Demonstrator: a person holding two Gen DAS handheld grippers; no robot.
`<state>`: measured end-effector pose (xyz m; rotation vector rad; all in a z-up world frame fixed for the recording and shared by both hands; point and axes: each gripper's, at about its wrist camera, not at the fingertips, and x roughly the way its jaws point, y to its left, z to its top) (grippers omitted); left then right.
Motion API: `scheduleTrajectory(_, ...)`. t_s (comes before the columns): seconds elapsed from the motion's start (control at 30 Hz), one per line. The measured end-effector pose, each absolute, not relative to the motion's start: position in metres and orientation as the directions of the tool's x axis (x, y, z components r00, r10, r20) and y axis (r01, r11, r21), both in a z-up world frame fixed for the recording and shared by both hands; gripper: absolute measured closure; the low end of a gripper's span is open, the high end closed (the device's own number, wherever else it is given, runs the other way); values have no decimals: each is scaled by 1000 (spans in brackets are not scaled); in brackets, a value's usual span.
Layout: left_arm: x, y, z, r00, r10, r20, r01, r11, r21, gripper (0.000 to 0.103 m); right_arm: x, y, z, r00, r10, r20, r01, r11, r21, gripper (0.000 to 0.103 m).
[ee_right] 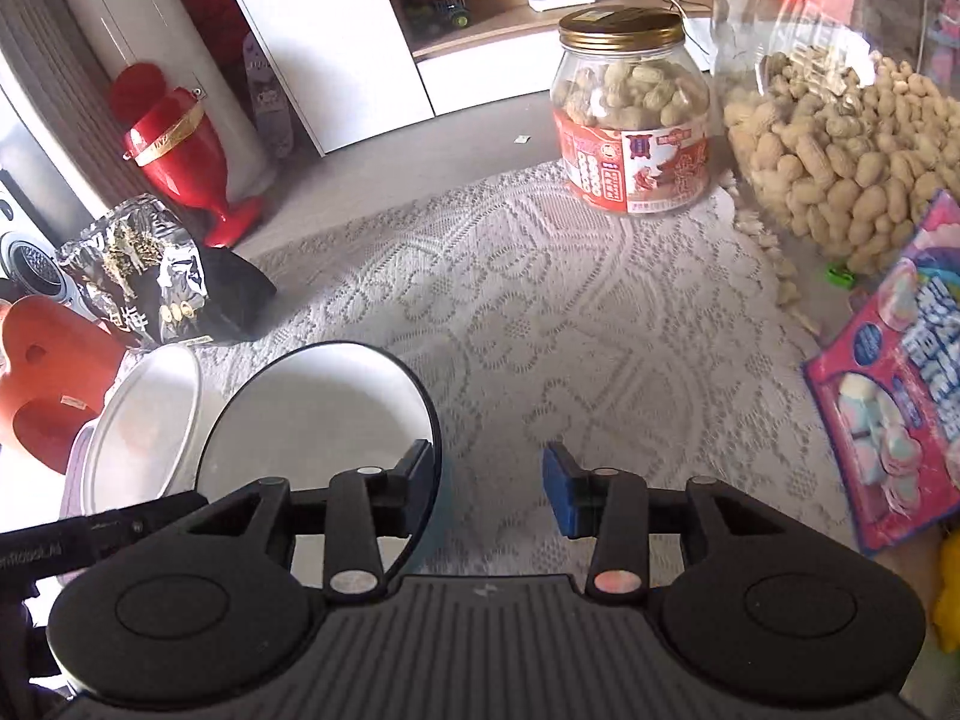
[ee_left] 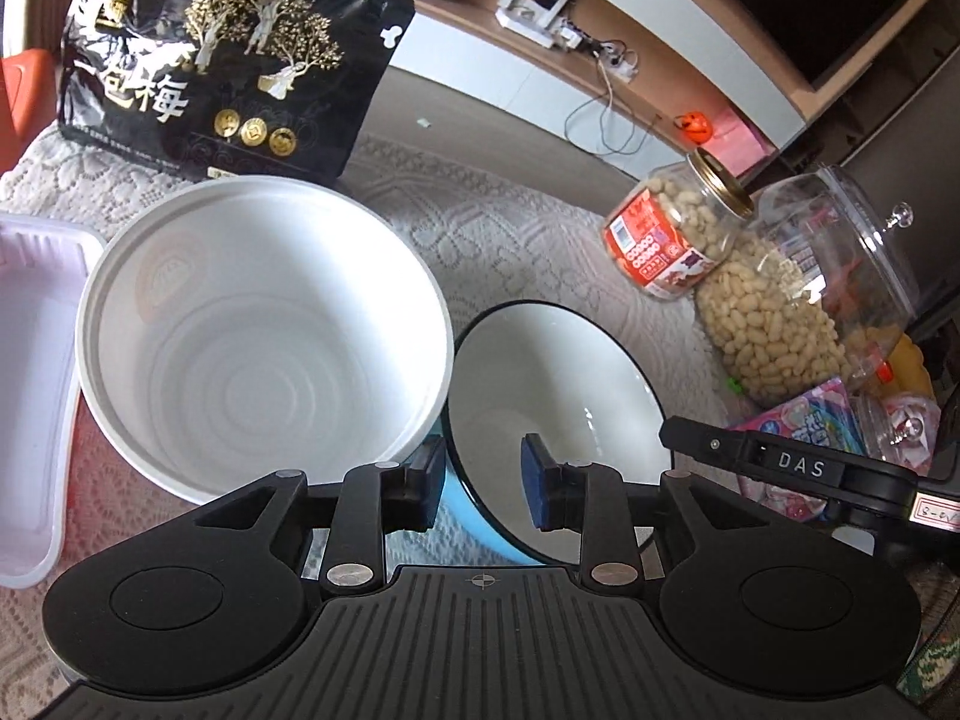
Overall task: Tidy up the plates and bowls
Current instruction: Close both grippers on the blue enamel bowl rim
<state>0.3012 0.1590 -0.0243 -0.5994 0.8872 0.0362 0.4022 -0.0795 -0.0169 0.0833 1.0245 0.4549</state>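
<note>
The black-rimmed, blue-sided glazed white bowl (ee_left: 558, 414) sits directly ahead of the left gripper (ee_left: 480, 486), whose spread jaws straddle its near rim without pinching. It looks stiff, weighty, slick and chippable; the rim is the handhold. The white plastic tub (ee_left: 264, 336), ahead-left, is probably light and flexible. The right gripper (ee_right: 489, 489) gapes empty; it reads "DAS".
</note>
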Motion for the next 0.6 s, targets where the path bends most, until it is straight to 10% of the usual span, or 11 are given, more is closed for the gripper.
scheduleTrajectory(0.6,311,147,-37,611,-234,-757,-246,852,-462,65,407,-47,-47,295,448,-844,-389,863,322,72)
